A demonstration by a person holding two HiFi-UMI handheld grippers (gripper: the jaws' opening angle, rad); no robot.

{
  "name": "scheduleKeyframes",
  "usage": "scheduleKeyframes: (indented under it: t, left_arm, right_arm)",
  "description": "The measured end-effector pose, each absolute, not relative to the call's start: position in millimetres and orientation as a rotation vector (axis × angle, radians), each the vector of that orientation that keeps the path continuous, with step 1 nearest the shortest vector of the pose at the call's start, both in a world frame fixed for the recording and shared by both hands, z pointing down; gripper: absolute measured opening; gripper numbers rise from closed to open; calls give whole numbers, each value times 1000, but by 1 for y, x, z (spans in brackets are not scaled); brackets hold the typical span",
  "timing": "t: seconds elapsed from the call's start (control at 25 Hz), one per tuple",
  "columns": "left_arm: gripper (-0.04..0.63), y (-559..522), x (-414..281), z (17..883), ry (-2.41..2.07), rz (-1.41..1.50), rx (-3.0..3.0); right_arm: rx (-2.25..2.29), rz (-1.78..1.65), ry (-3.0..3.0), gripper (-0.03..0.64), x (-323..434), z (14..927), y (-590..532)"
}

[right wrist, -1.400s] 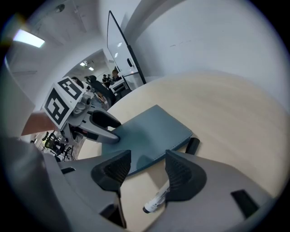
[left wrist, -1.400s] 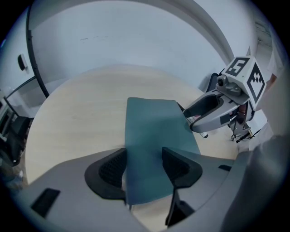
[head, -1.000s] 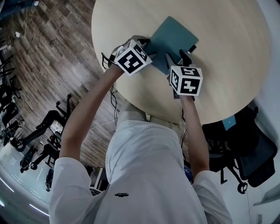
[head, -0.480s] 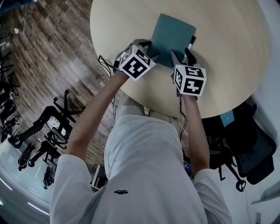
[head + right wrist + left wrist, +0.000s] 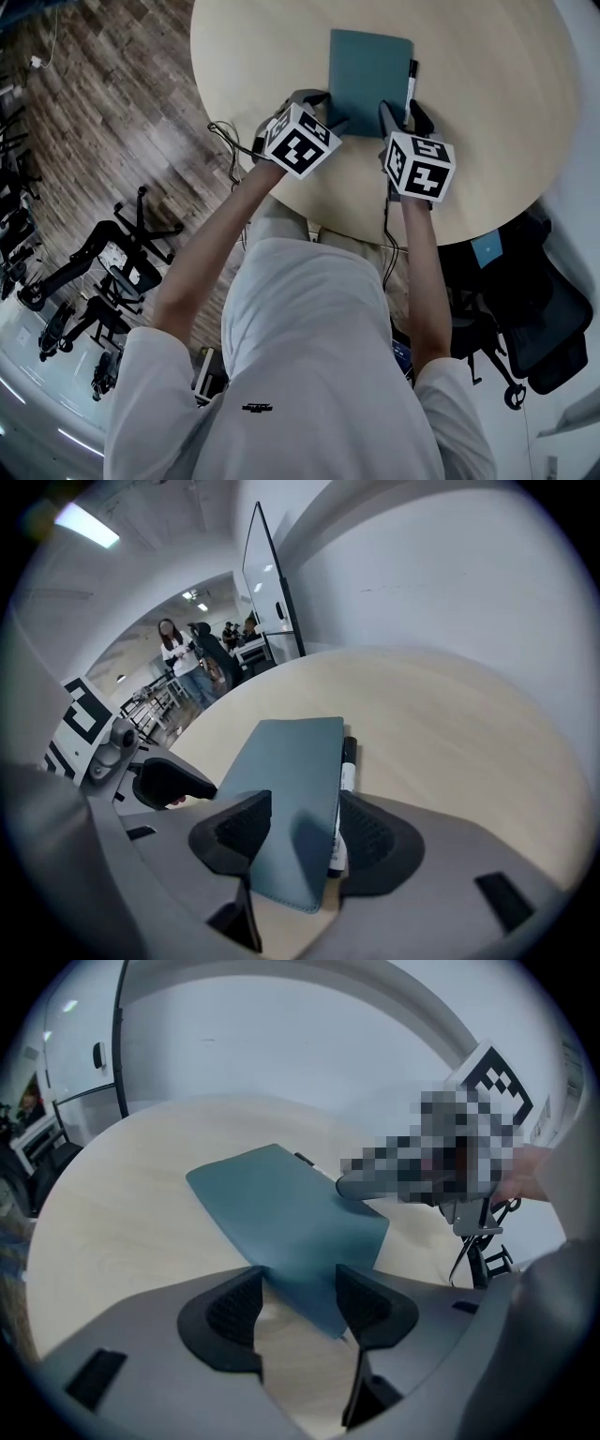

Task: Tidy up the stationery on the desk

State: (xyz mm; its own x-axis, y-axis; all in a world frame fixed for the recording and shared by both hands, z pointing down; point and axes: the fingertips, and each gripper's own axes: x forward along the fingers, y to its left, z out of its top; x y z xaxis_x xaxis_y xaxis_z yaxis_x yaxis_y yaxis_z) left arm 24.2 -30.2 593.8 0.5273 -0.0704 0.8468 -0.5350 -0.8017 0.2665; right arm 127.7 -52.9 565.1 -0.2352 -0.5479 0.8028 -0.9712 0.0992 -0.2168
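Note:
A teal notebook [image 5: 368,67] lies on the round pale wooden table [image 5: 497,112], with a black-and-white marker [image 5: 411,80] lying along its right edge. My left gripper [image 5: 330,111] is at the notebook's near left corner. In the left gripper view that corner [image 5: 309,1269] sits between the narrowly set jaws of the left gripper [image 5: 300,1302], touching both. My right gripper [image 5: 398,112] is at the near right corner. Its own view shows the right gripper [image 5: 305,832] closing on the notebook [image 5: 286,789] and the marker [image 5: 343,780] together.
The table's near edge curves just behind both grippers. Black office chairs [image 5: 103,253] stand on the wood floor to the left, another chair [image 5: 530,319] to the right. A cable [image 5: 225,131] hangs off the table edge. People [image 5: 187,663] stand far back in the room.
Both grippers moved away from me across the table with the notebook. It turned from a slanted position to nearly square, and the marker stayed against its right edge.

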Motion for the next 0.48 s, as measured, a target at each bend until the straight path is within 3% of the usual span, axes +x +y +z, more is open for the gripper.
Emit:
scheduleKeyframes:
  t: [0.48]
  left_arm:
    - [255,-15,34,593,-543,1185,2239]
  right_arm:
    - [1499,1073,-1839,230,145,567,-34]
